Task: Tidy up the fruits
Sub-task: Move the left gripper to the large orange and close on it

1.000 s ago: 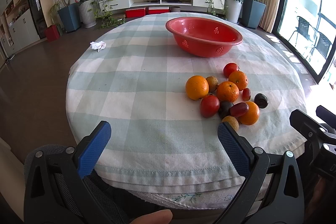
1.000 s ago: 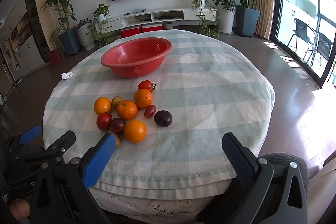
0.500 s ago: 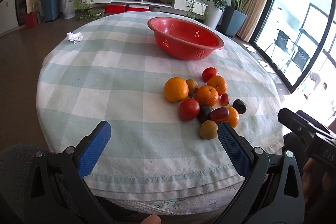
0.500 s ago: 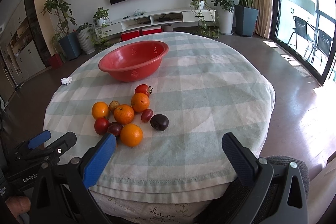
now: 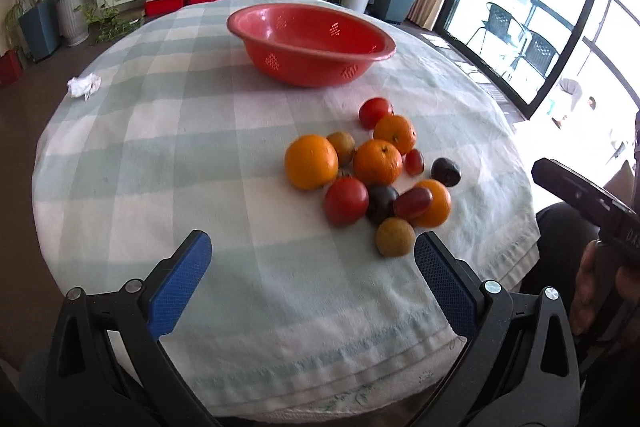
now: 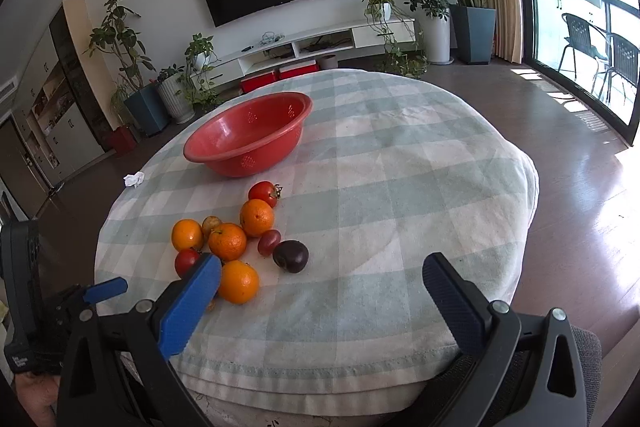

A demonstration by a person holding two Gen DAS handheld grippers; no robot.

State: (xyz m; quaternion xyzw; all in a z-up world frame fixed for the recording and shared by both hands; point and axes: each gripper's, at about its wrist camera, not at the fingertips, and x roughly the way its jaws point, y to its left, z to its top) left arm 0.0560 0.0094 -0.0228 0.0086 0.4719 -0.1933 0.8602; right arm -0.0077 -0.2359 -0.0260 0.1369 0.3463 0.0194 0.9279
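A cluster of fruit lies on the checked tablecloth: several oranges [image 5: 311, 161] [image 6: 238, 281], red tomatoes [image 5: 346, 201] [image 6: 263, 193], dark plums [image 5: 445, 171] [image 6: 291, 256] and small brown fruits [image 5: 394, 237]. An empty red colander bowl [image 5: 310, 44] [image 6: 248, 133] stands behind them. My left gripper [image 5: 313, 259] is open and empty, low over the near table edge, its right finger just beside the nearest brown fruit. My right gripper [image 6: 322, 279] is open and empty, its left finger over the near side of the cluster.
The round table [image 5: 160, 155] [image 6: 400, 187] drops off close below both grippers. A crumpled white tissue [image 5: 84, 85] [image 6: 134, 179] lies at the far left edge. Potted plants, a TV console and glass doors stand beyond.
Both grippers have moved forward and closer to the fruit cluster. The left view has swung left, so the fruit sits nearer its right finger. Nothing has been gripped.
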